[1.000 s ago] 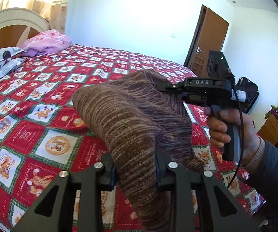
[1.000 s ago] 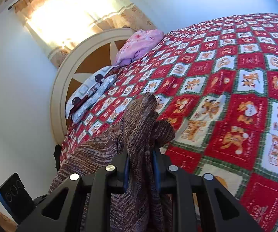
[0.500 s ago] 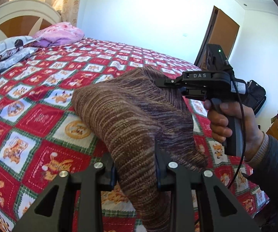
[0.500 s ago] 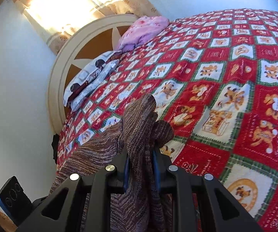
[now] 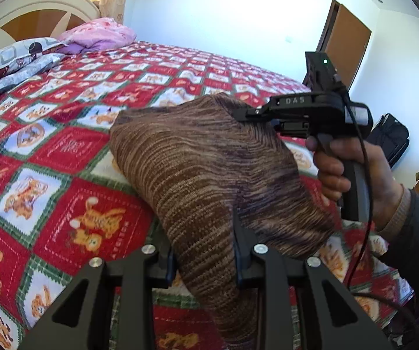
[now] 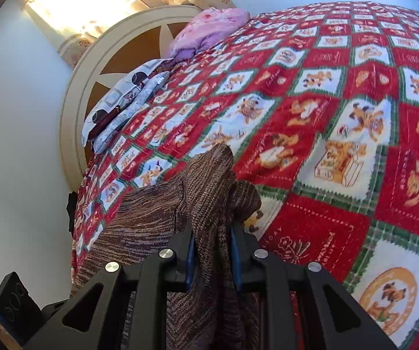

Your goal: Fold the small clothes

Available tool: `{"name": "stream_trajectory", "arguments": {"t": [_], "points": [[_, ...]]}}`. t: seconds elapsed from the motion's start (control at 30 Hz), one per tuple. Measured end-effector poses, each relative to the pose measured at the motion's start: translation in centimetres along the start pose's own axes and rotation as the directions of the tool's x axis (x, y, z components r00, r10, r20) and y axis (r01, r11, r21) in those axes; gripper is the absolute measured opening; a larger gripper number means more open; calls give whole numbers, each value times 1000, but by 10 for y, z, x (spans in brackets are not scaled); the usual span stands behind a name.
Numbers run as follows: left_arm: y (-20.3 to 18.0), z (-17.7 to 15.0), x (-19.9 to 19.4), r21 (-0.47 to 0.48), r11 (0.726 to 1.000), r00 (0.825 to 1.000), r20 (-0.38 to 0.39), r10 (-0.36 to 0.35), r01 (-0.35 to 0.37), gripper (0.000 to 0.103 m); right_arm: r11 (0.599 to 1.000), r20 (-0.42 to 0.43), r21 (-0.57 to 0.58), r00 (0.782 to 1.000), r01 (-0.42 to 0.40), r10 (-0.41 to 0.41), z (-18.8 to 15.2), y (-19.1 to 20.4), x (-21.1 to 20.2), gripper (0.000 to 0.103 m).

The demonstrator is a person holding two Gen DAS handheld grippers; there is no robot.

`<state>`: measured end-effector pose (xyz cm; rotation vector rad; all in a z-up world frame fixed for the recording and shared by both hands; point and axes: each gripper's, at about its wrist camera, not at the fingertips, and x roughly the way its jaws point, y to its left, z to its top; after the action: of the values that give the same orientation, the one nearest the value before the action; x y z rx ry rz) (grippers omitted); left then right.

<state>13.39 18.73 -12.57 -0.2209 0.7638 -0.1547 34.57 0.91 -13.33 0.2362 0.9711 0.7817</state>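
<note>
A brown striped knit garment (image 5: 197, 169) is held up above the bed between both grippers. My left gripper (image 5: 203, 256) is shut on its near edge, with cloth hanging down between the fingers. My right gripper (image 5: 247, 113) shows in the left wrist view, held by a hand, pinching the garment's far corner. In the right wrist view my right gripper (image 6: 212, 250) is shut on bunched knit cloth (image 6: 209, 180), which drapes away to the left. The fingertips are hidden in the cloth.
The bed has a red, white and green cartoon quilt (image 5: 63, 145), also seen in the right wrist view (image 6: 340, 116). Pink bedding (image 5: 98, 33) and grey pillows (image 5: 11, 61) lie by the round headboard (image 6: 116, 58). A brown door (image 5: 343, 43) and black bag (image 5: 390, 137) stand at the right.
Both grippers have carried the garment forward over the bed, nearer the quilt and headboard. The grips on the cloth have not changed.
</note>
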Motion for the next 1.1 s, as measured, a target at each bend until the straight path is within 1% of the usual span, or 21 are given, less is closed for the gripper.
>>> {"name": "stream_trajectory", "arguments": {"t": [0.13,0.27,0.47,0.57,0.63,0.67,0.73,0.77,0.8,0.83,0.87,0.9,0.93,0.97,1.0,1.03,1.07,1.1], "points": [[2,-8,4,6,1000,1000,-15,10,-10,31,1000,-11,7,1000,8,-8,-3,-4,7,21],[4,-14,7,8,1000,1000,-14,14,-14,31,999,-22,1,999,37,-37,-6,-7,14,21],[3,-15,7,6,1000,1000,-14,17,-16,33,999,-27,3,998,54,-54,-6,-7,17,21],[-3,-12,-1,23,999,999,-6,34,-34,35,996,-20,-17,996,89,-89,-7,-2,9,27],[-4,-8,-12,32,999,999,26,37,-37,41,993,10,-38,994,110,-110,-10,4,-4,28],[-4,-5,-20,28,999,998,53,33,-35,45,990,49,-71,991,124,-121,-14,12,-19,28],[-2,-1,-32,18,999,991,123,49,-52,59,986,83,-119,991,119,-109,-22,26,-38,28],[0,1,-37,13,997,985,158,70,-73,64,986,91,-135,992,95,-83,-28,33,-48,28],[2,2,-36,10,996,982,163,91,-94,70,987,89,-152,995,49,-35,-37,41,-58,35],[5,2,-33,4,993,981,159,114,-116,70,986,77,-169,997,15,-2,-46,47,-63,46],[10,1,-26,-5,991,981,141,131,-131,70,980,46,-201,999,-14,24,-61,55,-66,50],[14,0,-20,-16,989,982,120,148,-147,70,975,15,-220,1000,-22,26,-71,59,-64,51],[18,-4,-13,-22,985,981,93,172,-171,70,970,-37,-243,999,-14,5,-85,62,-59,51],[20,-8,-6,-21,982,979,70,191,-190,70,966,-71,-257,996,31,-51,-97,61,-54,51],[20,-11,-6,-18,982,979,73,190,-189,70,961,-95,-263,989,84,-113,-107,58,-49,51],[19,-14,-6,-14,981,978,77,193,-192,70,957,-116,-265,982,115,-150,-115,53,-46,50],[16,-16,-5,-7,980,977,73,199,-199,70,953,-95,-277,984,119,-151,-122,51,-49,50],[12,-17,-5,0,980,978,70,197,-197,70,948,-87,-288,982,138,-169,-127,50,-54,49]]}}
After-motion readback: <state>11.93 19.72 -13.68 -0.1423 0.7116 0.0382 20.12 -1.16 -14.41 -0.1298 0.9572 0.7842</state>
